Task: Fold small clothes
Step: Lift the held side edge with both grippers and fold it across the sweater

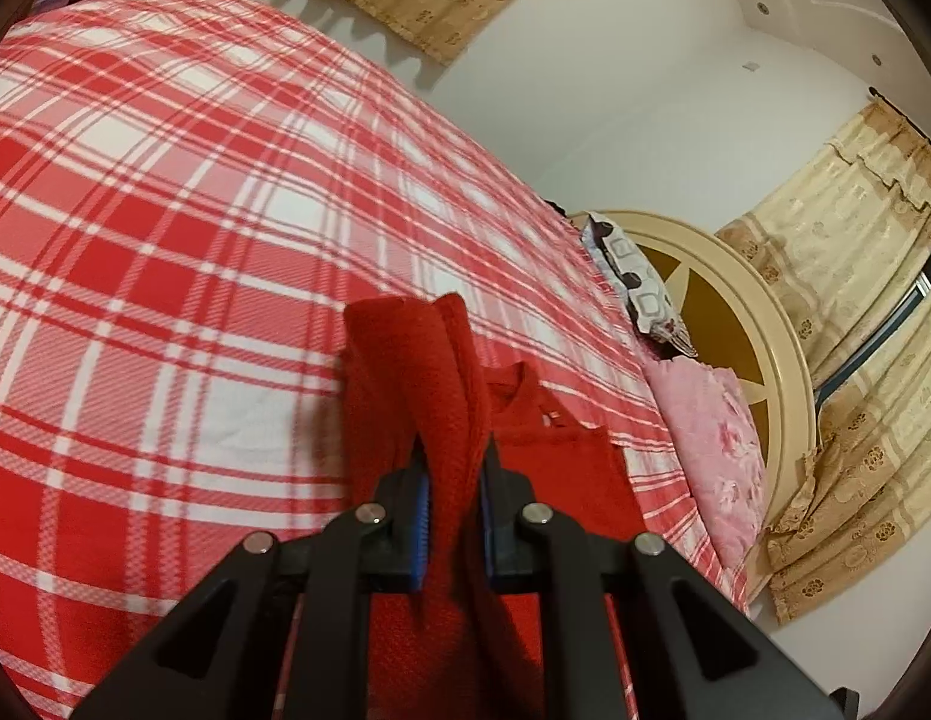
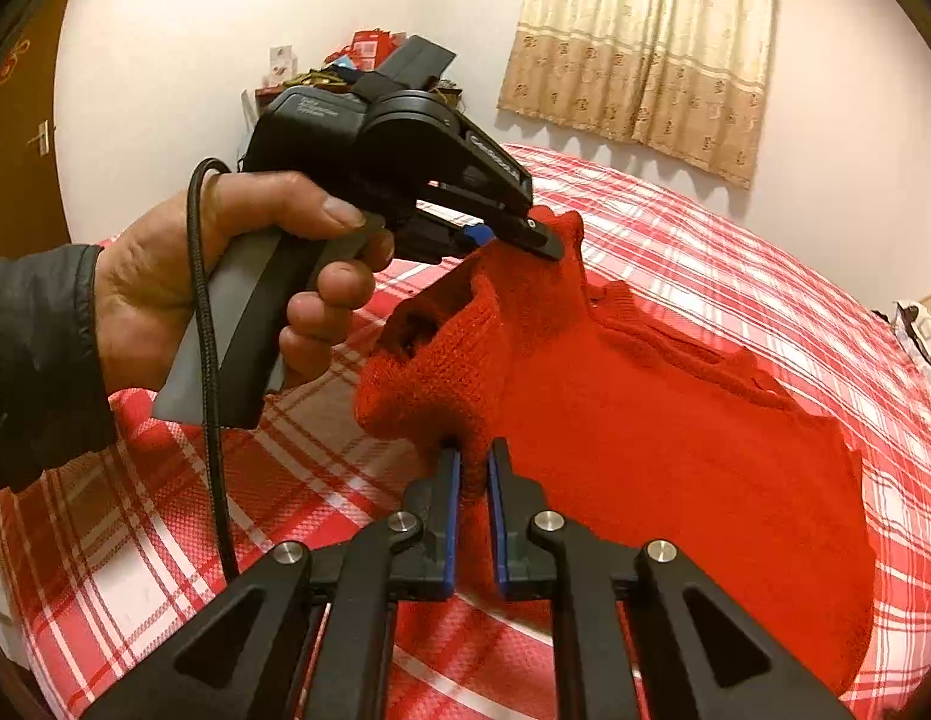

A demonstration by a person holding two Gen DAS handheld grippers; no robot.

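Note:
A small red knitted sweater lies on a red-and-white plaid bedspread. My right gripper is shut on a bunched fold of its sleeve, lifted a little off the bed. My left gripper, held by a hand in a dark sleeve, is shut on the same sleeve higher up, near the shoulder. In the left wrist view the left gripper pinches a raised ridge of the red sweater between its blue pads, and the body with its neckline lies flat to the right.
The plaid bedspread stretches wide to the left. A pink pillow and a patterned pillow lean at a round cream headboard. Beige curtains hang on the wall. A cluttered shelf stands behind the bed.

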